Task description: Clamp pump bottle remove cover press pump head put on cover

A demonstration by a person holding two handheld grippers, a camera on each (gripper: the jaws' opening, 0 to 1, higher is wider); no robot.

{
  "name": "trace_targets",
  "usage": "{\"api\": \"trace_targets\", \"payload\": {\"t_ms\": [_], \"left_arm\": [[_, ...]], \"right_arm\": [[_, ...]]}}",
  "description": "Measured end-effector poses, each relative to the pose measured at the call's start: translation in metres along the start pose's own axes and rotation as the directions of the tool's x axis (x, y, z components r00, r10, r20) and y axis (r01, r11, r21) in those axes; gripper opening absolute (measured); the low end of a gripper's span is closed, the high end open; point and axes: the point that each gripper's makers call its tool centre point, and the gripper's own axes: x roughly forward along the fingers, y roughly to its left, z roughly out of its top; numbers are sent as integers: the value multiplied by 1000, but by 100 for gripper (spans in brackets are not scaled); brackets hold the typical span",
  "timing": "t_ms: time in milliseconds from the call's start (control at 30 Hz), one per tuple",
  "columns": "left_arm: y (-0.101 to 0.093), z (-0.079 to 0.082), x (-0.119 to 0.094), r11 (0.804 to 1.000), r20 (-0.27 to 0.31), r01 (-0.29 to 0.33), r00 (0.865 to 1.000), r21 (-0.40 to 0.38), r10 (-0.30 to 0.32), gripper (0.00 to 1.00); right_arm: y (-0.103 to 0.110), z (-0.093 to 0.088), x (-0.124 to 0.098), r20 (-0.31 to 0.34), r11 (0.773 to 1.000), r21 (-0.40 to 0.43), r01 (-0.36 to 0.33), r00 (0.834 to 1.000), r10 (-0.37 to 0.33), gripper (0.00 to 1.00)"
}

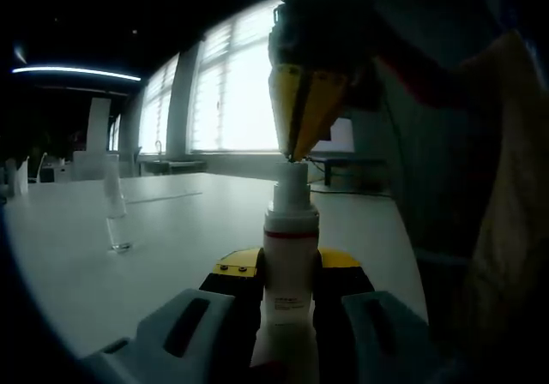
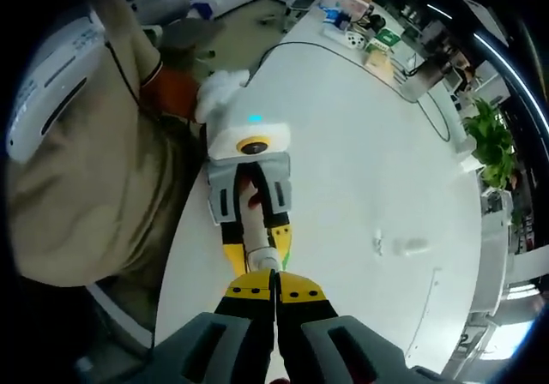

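Observation:
A white pump bottle [image 1: 290,230] with a red band stands upright on the white table [image 1: 171,230], and my left gripper [image 1: 290,274] is shut on its body. From above, my right gripper [image 1: 296,153] comes down with its yellow tips shut together and resting on the pump head [image 1: 292,178]. In the right gripper view I look straight down: my right gripper [image 2: 275,279] is shut over the pump head [image 2: 263,260], with the left gripper [image 2: 257,247] clamped round the bottle [image 2: 252,219]. The clear cover [image 1: 114,217] stands apart on the table, and is a faint shape [image 2: 403,245] from above.
A person in beige clothing [image 2: 94,170] stands at the table's edge [image 2: 176,255]. Boxes and small items [image 2: 356,24] crowd the far end, with a cable [image 2: 429,101] across the top. A plant [image 2: 491,140] stands beyond the table. Bright windows [image 1: 232,93] lie behind.

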Motion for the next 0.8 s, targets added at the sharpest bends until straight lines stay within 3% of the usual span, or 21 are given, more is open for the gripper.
{"api": "trace_targets", "payload": {"t_ms": [467, 800], "left_arm": [[0, 0, 0, 1000, 1, 2, 1000, 1, -2, 13], [0, 0, 0, 1000, 1, 2, 1000, 1, -2, 13]], "right_arm": [[1, 2, 2, -46, 996, -79, -37, 998, 33, 0], [1, 2, 2, -56, 997, -49, -63, 997, 60, 0]]}}
